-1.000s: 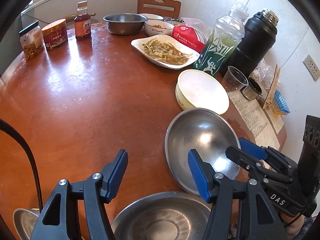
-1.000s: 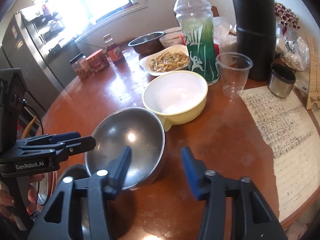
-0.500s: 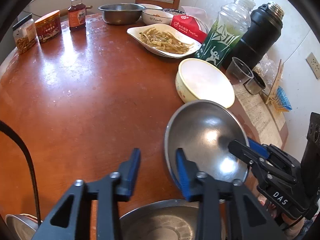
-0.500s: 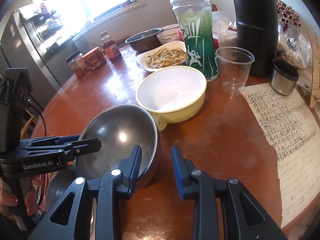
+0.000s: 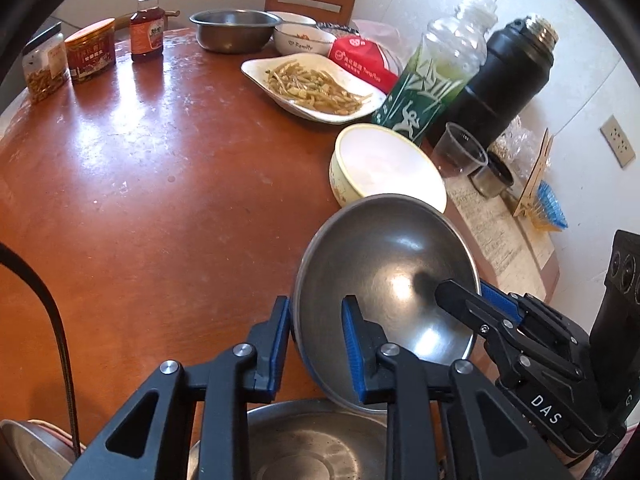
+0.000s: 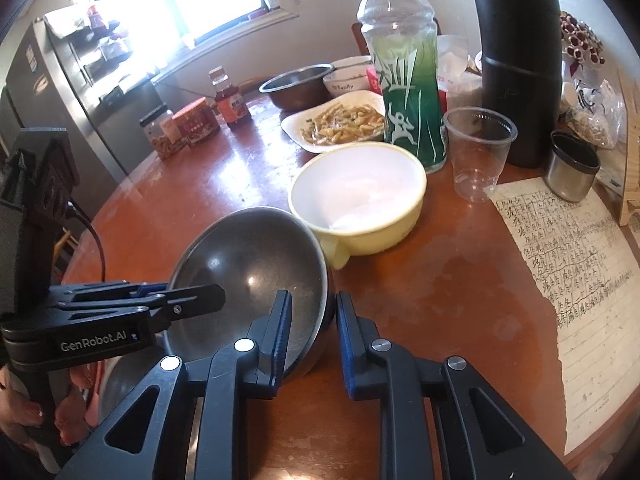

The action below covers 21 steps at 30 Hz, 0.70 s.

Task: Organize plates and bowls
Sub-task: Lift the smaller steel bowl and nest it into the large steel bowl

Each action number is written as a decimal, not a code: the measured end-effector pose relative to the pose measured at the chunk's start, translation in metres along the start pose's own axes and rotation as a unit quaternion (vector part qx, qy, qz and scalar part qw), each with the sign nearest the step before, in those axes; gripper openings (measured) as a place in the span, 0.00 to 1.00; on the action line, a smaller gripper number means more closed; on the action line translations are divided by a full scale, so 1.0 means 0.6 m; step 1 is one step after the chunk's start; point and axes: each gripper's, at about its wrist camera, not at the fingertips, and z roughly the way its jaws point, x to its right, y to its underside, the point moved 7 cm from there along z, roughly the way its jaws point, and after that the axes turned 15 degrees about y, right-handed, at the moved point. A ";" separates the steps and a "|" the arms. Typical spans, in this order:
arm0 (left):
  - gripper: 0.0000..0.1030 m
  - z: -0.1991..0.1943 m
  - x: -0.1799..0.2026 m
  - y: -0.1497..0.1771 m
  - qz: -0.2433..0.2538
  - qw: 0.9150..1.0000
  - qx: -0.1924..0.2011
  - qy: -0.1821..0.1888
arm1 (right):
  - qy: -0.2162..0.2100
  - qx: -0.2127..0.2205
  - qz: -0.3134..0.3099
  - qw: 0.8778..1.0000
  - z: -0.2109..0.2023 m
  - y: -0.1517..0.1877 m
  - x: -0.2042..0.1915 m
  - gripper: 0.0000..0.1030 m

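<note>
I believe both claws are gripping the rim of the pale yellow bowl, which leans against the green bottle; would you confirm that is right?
Not quite. Both claws, the left claw and the right claw, are closing on the rim of the steel bowl, not the pale yellow bowl. The right wrist view shows this; the yellow bowl sits untouched just behind it.

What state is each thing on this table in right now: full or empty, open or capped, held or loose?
Round steel bowl: empty, tilted, rim between both grippers' jaws.
Left gripper: closing on the bowl's rim.
Right gripper: closing on the opposite rim.
Pale yellow bowl: empty, upright.
White oval plate: holds food.
Green-labelled plastic bottle: capped, partly full.
Clear plastic cup: empty.
Black thermos flask: upright.
</note>
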 end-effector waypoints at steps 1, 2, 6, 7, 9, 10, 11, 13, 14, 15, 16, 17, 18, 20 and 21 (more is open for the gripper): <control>0.26 -0.005 0.001 -0.002 0.001 1.000 0.005 -0.001 | 0.000 0.004 0.000 1.000 -0.005 -0.004 -0.002 0.22; 0.26 -0.012 0.003 -0.004 0.003 1.000 0.011 -0.003 | -0.001 0.009 -0.001 1.000 -0.010 -0.009 -0.006 0.22; 0.26 -0.042 0.014 -0.012 0.006 0.999 0.033 -0.004 | -0.006 0.026 -0.002 1.000 -0.027 -0.026 -0.018 0.22; 0.26 -0.049 0.016 -0.014 0.008 0.999 0.038 -0.004 | -0.007 0.030 -0.001 1.000 -0.030 -0.029 -0.020 0.22; 0.26 -0.067 0.020 -0.018 0.011 0.999 0.050 -0.003 | -0.009 0.035 0.000 0.999 -0.035 -0.036 -0.025 0.22; 0.26 -0.074 0.022 -0.019 0.012 0.999 0.053 -0.002 | -0.013 0.036 0.002 0.999 -0.039 -0.038 -0.027 0.22; 0.26 -0.086 0.024 -0.019 0.013 0.998 0.059 0.000 | -0.016 0.038 0.003 0.999 -0.043 -0.040 -0.029 0.22; 0.26 -0.099 0.028 -0.017 0.014 0.998 0.063 0.000 | -0.022 0.043 0.002 0.999 -0.052 -0.043 -0.035 0.22; 0.26 -0.109 0.030 -0.014 0.015 0.998 0.065 0.000 | -0.025 0.045 0.002 0.999 -0.056 -0.043 -0.037 0.22; 0.26 -0.116 0.032 -0.011 0.017 0.998 0.067 -0.002 | -0.029 0.045 0.002 0.999 -0.059 -0.043 -0.040 0.22; 0.26 -0.123 0.034 -0.009 0.020 0.997 0.069 -0.003 | -0.033 0.045 0.001 0.998 -0.064 -0.042 -0.044 0.22; 0.26 -0.132 0.036 -0.003 0.022 0.997 0.071 -0.007 | -0.036 0.046 0.000 0.998 -0.070 -0.041 -0.047 0.22; 0.26 -0.137 0.037 0.001 0.021 0.997 0.070 -0.008 | -0.040 0.047 -0.001 0.998 -0.074 -0.040 -0.050 0.22; 0.26 -0.144 0.039 0.010 0.021 0.998 0.066 -0.011 | -0.043 0.047 -0.007 0.998 -0.083 -0.036 -0.058 0.23; 0.26 -0.151 0.039 0.019 0.018 0.998 0.064 -0.013 | -0.045 0.049 -0.010 0.998 -0.088 -0.034 -0.062 0.23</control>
